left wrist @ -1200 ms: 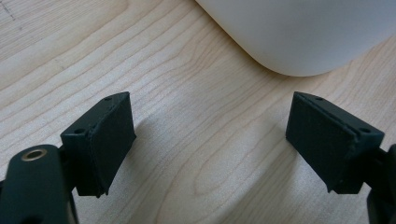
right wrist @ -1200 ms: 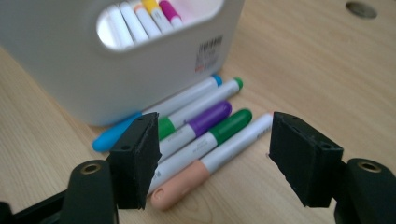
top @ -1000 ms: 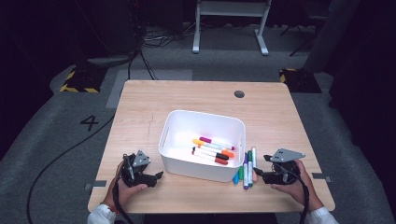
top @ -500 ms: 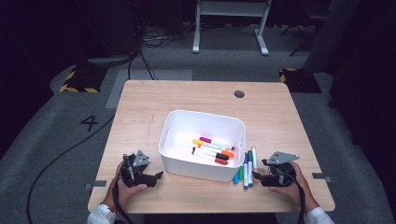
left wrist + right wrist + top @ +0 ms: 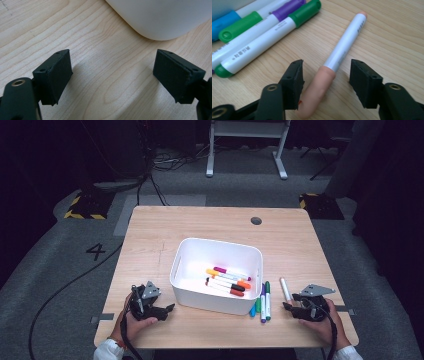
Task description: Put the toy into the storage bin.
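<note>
On the pale wooden desk [image 5: 165, 235], the right gripper [image 5: 295, 309] sits low near the front right corner, its black fingers [image 5: 293, 83] straddling the peach-capped white marker pen [image 5: 337, 60]. The fingers have just been closing and now stand at a middling width: the marker's peach cap lies between them, close against the left pad, while a clear gap remains on the other side, so the pads do not yet press on it. The marker lies flat on the wood, alone, just to the right of a small cluster of pens and well apart from the desk's edge.

That cluster, a green-capped marker [image 5: 267, 300], a purple-capped marker [image 5: 263, 301] and a blue-capped marker [image 5: 253, 310], lies side by side against the front right corner of the white rectangular plastic bin [image 5: 186, 255]. Inside the bin rest several more markers [image 5: 227, 281] with orange, red and purple caps.

The left gripper [image 5: 162, 311] rests near the front left of the desk, held in the person's hand, just beside the bin's front left corner. Its fingers [image 5: 56, 75] stand wide apart with only bare wood between them; the rounded white corner of the bin shows just beyond.
</note>
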### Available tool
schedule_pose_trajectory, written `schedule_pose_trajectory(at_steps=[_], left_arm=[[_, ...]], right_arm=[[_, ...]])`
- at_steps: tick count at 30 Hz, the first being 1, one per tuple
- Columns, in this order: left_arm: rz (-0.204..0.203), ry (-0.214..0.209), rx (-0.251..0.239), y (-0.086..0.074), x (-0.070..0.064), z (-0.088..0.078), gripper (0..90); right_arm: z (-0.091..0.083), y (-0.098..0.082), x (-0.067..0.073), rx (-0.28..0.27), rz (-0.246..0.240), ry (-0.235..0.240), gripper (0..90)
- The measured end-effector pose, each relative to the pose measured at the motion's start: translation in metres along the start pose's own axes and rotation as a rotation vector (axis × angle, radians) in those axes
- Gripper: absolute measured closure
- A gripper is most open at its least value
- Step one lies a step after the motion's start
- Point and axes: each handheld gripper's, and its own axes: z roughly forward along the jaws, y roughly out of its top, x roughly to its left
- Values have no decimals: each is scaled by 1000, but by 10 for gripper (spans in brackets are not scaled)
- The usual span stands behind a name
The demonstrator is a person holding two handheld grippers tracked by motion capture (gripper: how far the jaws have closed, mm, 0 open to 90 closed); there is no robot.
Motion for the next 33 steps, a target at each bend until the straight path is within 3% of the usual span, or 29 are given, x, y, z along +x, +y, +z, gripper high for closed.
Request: schedule_pose_trajectory(at_steps=[9,20,33], left_arm=[[1,0,0,0,0,0,156],[0,0,0,0,0,0,155],[0,-1,0,0,0,0,155]], right_arm=[[-5,-7,-11,-24,54,-20,733],[-5,-7,-16,-29,44,-38,738],[-26,4,-17,-121,35,-29,738]])
